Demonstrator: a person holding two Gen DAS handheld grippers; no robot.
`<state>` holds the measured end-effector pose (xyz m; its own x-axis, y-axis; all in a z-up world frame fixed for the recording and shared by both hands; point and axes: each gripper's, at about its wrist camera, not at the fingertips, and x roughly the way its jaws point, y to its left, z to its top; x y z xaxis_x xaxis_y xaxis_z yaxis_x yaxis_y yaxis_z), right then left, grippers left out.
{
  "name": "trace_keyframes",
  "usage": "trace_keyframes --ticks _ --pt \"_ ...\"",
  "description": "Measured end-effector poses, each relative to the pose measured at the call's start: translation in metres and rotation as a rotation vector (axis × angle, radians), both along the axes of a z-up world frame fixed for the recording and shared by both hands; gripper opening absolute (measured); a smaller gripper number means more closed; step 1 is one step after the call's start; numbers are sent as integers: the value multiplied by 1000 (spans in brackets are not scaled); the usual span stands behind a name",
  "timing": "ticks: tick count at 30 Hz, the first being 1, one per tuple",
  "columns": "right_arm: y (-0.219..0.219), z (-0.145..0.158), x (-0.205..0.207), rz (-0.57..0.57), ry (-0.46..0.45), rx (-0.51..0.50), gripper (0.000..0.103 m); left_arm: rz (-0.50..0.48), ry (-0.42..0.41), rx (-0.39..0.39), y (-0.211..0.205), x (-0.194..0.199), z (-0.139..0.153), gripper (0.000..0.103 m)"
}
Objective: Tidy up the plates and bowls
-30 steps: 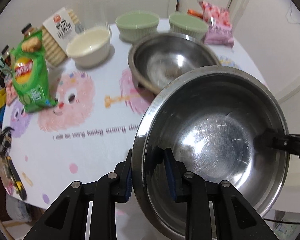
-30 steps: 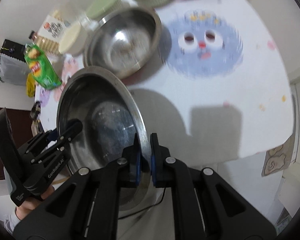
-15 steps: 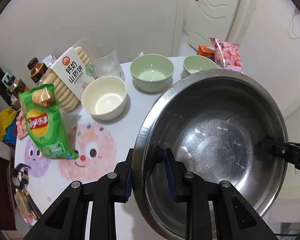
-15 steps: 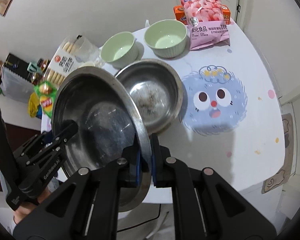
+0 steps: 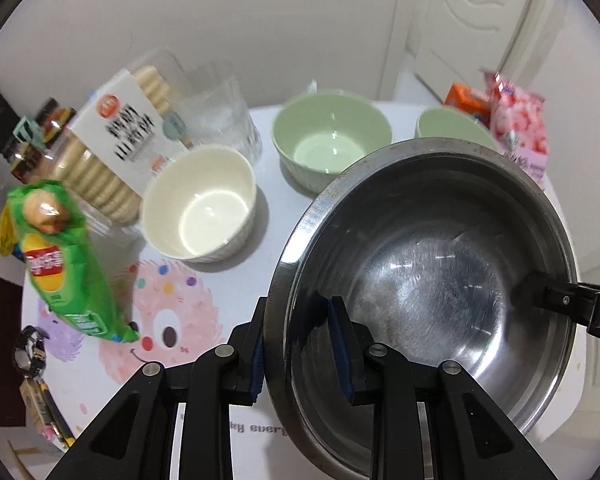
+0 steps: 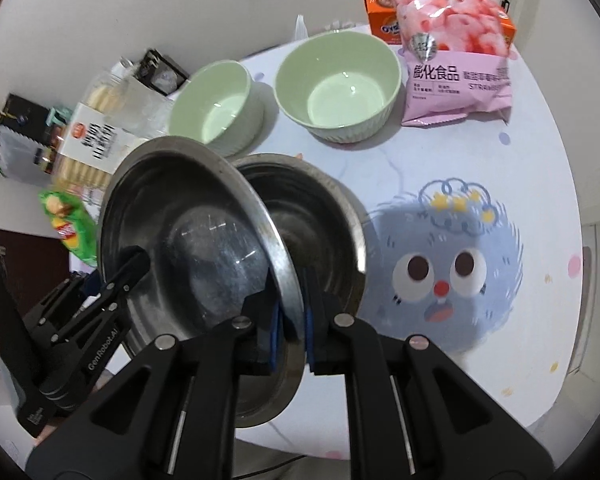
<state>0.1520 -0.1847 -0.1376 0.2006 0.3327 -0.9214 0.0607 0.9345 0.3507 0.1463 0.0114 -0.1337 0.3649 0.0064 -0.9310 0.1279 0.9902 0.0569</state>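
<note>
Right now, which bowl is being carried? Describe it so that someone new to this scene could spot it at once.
Start at the round table with the cartoon cloth. Above its near edge hangs a large steel bowl, tilted, its rim pinched by the left claw and the right claw on opposite sides. Unlike the second steel bowl resting on the cloth behind it, this one is lifted.

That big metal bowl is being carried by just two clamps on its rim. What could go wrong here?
The large steel bowl is tilted and held only at its thin rim by the left gripper and right gripper, so it might slip or twist loose. It hangs partly over the second steel bowl on the table and could clang into its rim. The green ceramic bowl sits close behind.
</note>
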Motion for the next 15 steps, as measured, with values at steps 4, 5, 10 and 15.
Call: trace_keyframes --ticks 4,5,10,15 --pt "-3 -16 13 18 45 -22 13 -7 22 -11 -5 9 -14 28" --pt "-5 -20 15 20 56 -20 13 -5 30 -10 -6 10 -17 28" --pt "-5 -30 18 18 90 -29 13 -10 60 -5 -10 12 -30 28" --pt "-4 -36 17 42 81 -66 16 -13 52 18 -12 11 -34 30"
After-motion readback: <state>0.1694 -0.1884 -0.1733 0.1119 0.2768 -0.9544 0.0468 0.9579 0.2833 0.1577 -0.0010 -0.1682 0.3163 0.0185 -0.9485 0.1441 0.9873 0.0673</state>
